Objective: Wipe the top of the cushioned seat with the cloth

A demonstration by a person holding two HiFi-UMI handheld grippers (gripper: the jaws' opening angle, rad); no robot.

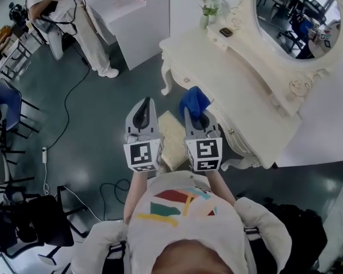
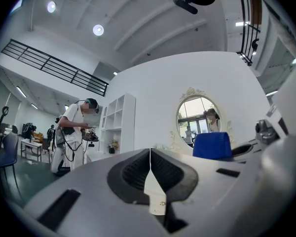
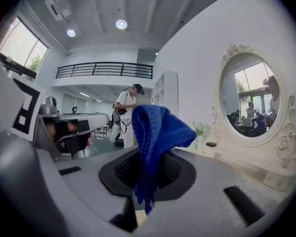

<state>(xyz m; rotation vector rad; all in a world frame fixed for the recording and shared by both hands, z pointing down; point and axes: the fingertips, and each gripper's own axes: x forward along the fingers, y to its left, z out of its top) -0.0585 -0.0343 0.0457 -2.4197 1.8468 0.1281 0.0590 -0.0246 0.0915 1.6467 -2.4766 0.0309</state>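
Note:
The cushioned seat (image 1: 172,137) is a cream stool on the floor in front of the vanity, seen between and below my two grippers. My right gripper (image 1: 192,112) (image 3: 148,158) is shut on a blue cloth (image 1: 194,100) (image 3: 158,130), which bunches up above the jaws and hangs down between them. To its left, my left gripper (image 1: 146,103) (image 2: 150,153) is shut with nothing in it. Both are held up above the seat, level with each other. The cloth (image 2: 212,145) also shows at the right of the left gripper view.
A white vanity table (image 1: 228,79) with an oval mirror (image 1: 297,16) stands right of the seat. A person (image 1: 74,16) stands at the far left beside a white shelf unit (image 1: 131,10). Cables (image 1: 63,124) cross the dark floor, and chairs (image 1: 11,101) line the left edge.

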